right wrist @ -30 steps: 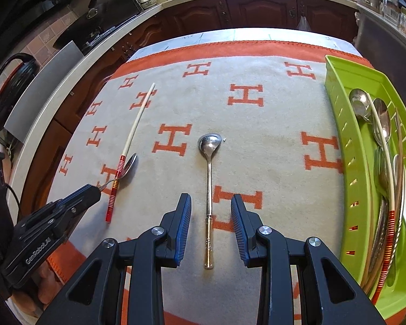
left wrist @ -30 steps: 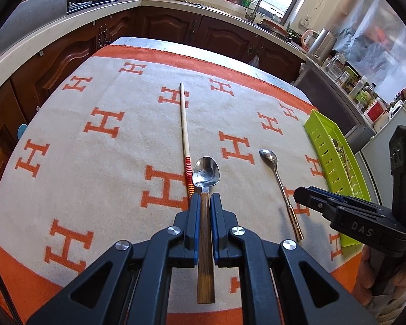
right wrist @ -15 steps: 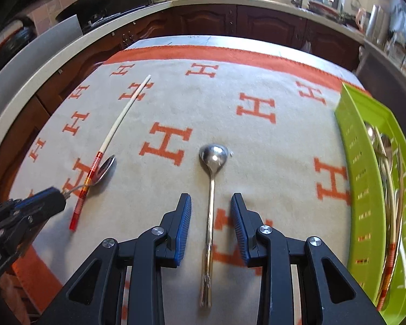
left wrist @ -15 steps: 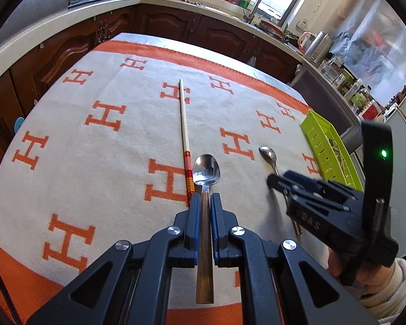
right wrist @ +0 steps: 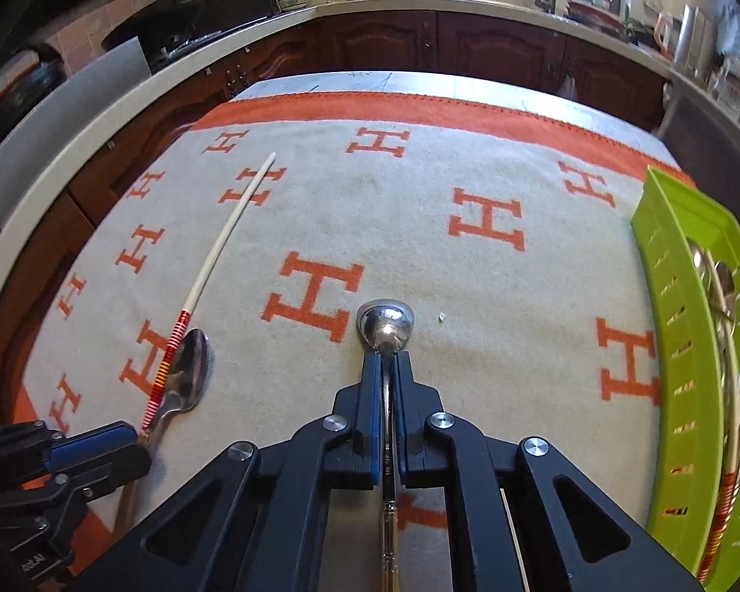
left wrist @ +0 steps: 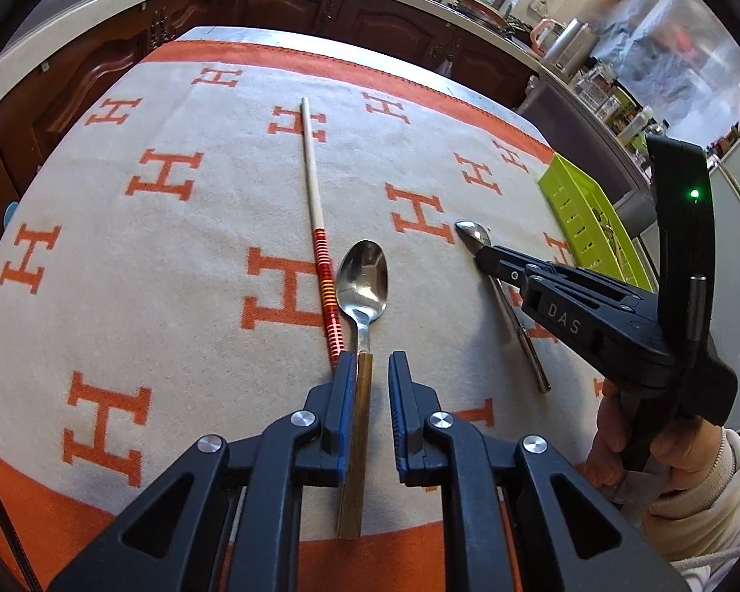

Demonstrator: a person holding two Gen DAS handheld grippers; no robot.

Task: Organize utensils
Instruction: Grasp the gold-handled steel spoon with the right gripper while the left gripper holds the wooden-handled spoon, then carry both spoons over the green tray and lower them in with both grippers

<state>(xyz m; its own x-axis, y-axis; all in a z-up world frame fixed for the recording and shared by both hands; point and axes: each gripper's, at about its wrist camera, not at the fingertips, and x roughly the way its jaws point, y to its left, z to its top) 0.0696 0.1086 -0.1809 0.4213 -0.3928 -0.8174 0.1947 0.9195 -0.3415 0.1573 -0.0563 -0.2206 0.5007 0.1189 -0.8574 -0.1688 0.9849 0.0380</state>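
The right hand-held gripper (right wrist: 387, 370) is clamped on the slim all-metal spoon (right wrist: 385, 325), bowl at frame centre. The left hand-held gripper (left wrist: 372, 370) is opening; the wooden-handled steel spoon (left wrist: 362, 281) lies between its jaws, touching only the left pad.

The cloth (left wrist: 182, 296) over the table is cream, patterned with orange H shapes and edged by a broad orange band. On it lie a white chopstick (left wrist: 312, 182) whose end is ringed in red with a few yellow stripes, a silver spoon (left wrist: 362, 286) with a brown wooden handle, and an all-silver spoon (right wrist: 385, 325). The basket (right wrist: 676, 335) is lime green; each tool is black with blue pads (right wrist: 372, 394).
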